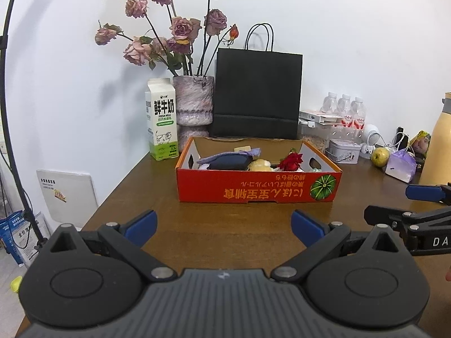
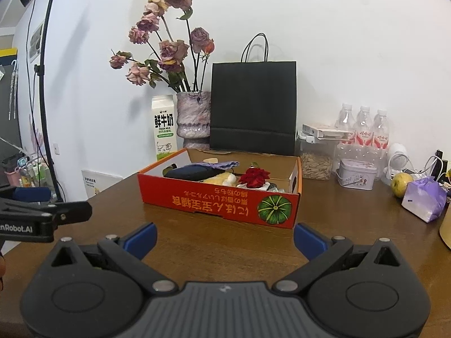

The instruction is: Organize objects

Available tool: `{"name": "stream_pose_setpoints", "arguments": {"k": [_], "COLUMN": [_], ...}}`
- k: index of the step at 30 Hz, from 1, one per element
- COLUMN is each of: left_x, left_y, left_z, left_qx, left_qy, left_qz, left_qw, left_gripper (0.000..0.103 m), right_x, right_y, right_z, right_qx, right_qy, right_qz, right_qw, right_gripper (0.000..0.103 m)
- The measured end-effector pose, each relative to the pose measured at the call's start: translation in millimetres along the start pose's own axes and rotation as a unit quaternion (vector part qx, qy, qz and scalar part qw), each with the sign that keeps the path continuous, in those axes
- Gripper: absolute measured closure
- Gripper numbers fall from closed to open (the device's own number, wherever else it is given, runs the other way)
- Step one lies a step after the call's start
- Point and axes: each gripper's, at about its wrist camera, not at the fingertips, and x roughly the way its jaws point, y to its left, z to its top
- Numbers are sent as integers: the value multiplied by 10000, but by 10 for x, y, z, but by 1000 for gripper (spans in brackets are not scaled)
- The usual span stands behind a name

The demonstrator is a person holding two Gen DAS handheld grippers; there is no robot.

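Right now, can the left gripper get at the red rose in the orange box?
Probably yes. The left gripper is open and empty, with bare table between it and the orange box. The red rose lies uncovered on top; only the low front wall needs clearing.

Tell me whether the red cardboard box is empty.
Not empty: the red cardboard box holds a red flower, a dark pouch and other items.
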Motion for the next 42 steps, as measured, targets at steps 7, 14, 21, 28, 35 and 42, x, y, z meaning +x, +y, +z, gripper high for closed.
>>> {"name": "stream_pose_setpoints", "arguments": {"k": [7,14,21,28,35,42], "left_x": [-130,-185,-199,-202,-194,-165], "left_y": [-25,-38,-37,-43,-39,-37], "left_z": [-45,-84,-93,-105,-110,-124], "left_qx": [-7,-37,-47,-54,-57,-63], "left_qy": [7,53,57,79,91,178], "left_qz": [-32,-58,-59,-74,-84,-113], "left_qw": [10000,10000,10000,9999,9999,9998], "left_gripper": [0,0,0,0,0,0], "right_x": [-136,-204,-223,-248,-243,-250], "right_y": [28,48,51,60,61,60], "right_z": [-19,-43,-53,-64,-64,-79], "right_qx": [15,9,9,0,0,-1], "right_qy": [-47,-45,-50,-35,-33,-19], "right_qz": [-23,-33,-36,-37,-36,-40], "right_qw": [10000,10000,10000,10000,10000,10000], "right_gripper": [0,0,0,0,0,0]}}
